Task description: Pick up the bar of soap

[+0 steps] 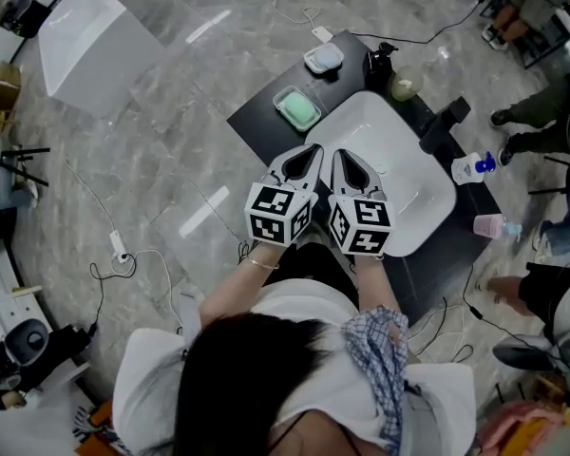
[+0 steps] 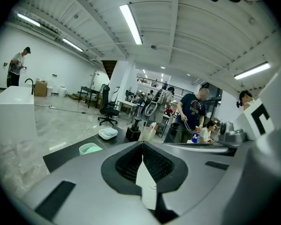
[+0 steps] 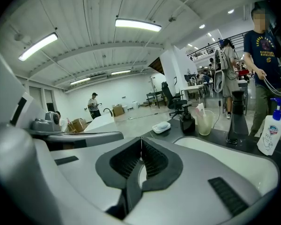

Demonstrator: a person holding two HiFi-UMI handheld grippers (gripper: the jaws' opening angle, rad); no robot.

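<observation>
Left gripper (image 1: 313, 150) and right gripper (image 1: 341, 155) are side by side over the near edge of a white basin (image 1: 427, 198), each with jaws closed together and empty. The green bar of soap (image 1: 296, 110) lies on the black table (image 1: 256, 126), just beyond the left gripper.

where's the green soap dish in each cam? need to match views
Head view: green soap dish upper centre, near the left edge of the black table.
Left gripper view: green soap dish left of centre, below mid-height.
Right gripper view: not in it.
Shared landmark: the white dish, farther back on the same table.
</observation>
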